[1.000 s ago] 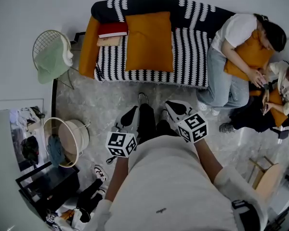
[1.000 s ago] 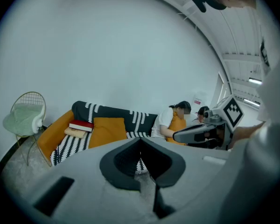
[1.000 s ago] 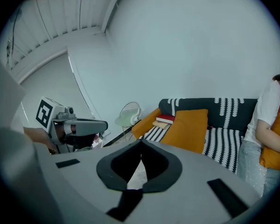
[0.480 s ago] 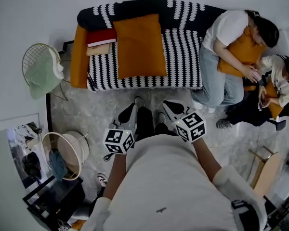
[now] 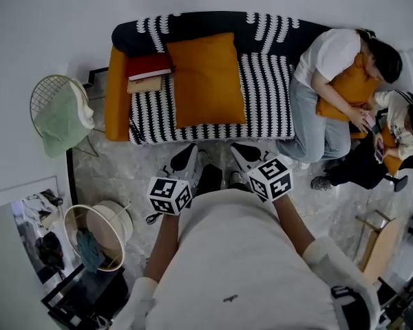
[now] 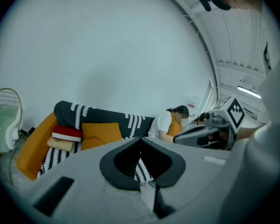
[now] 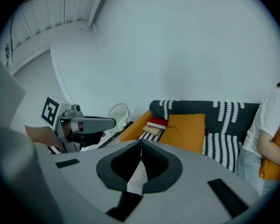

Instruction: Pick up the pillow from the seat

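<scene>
An orange pillow (image 5: 205,79) lies flat on the striped black-and-white sofa seat (image 5: 265,95); it also shows as the orange pillow (image 6: 100,133) and the orange pillow (image 7: 185,131). My left gripper (image 5: 186,158) and right gripper (image 5: 242,153) hang side by side above the floor, just short of the sofa's front edge. Both are shut with nothing between the jaws. The left gripper (image 6: 141,139) and right gripper (image 7: 141,143) point toward the sofa, well short of the pillow.
A red book on a tan book (image 5: 149,72) sits at the seat's left end beside the orange armrest (image 5: 117,93). Two people (image 5: 330,81) sit at the sofa's right end holding orange cushions. A wire chair (image 5: 60,112) and a basket (image 5: 96,229) stand at left.
The sofa has shifted slightly lower and rightward in the head view, and both grippers now sit closer to its front edge. Jaws stay shut.
</scene>
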`<action>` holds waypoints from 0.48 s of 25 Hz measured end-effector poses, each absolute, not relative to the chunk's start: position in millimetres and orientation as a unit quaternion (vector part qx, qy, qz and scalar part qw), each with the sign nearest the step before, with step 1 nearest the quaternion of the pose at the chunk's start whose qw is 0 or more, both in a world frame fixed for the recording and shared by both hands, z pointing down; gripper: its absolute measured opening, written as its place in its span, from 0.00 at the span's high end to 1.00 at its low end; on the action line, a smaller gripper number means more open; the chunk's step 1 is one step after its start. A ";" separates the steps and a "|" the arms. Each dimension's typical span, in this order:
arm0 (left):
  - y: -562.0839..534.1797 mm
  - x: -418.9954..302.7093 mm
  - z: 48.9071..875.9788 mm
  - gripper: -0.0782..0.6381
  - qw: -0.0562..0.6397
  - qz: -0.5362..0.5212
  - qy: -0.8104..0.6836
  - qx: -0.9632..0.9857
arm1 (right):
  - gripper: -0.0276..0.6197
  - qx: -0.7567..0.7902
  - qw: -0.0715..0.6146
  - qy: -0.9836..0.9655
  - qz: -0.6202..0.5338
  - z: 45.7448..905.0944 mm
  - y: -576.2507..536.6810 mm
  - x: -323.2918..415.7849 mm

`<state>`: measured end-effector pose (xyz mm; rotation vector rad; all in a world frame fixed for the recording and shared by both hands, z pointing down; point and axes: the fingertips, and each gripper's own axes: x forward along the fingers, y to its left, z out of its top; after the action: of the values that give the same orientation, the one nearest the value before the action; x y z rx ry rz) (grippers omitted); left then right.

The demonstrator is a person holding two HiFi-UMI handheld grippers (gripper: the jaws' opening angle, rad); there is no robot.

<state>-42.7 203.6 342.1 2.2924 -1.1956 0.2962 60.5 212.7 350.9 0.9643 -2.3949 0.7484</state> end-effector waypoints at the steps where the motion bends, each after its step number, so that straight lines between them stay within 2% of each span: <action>1: 198.0 -48.6 342.2 0.88 0.268 0.110 -0.439 0.850 | 0.95 0.350 0.226 -0.868 0.269 350.0 207.1 54.1; 12: 167.4 -79.9 370.7 0.88 0.306 0.136 -0.380 0.862 | 0.95 0.397 0.242 -0.844 0.269 357.0 166.0 24.9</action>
<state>-79.9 167.4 370.7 2.2819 -1.0065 0.3605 24.9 166.0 357.0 1.0851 -2.3071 0.7342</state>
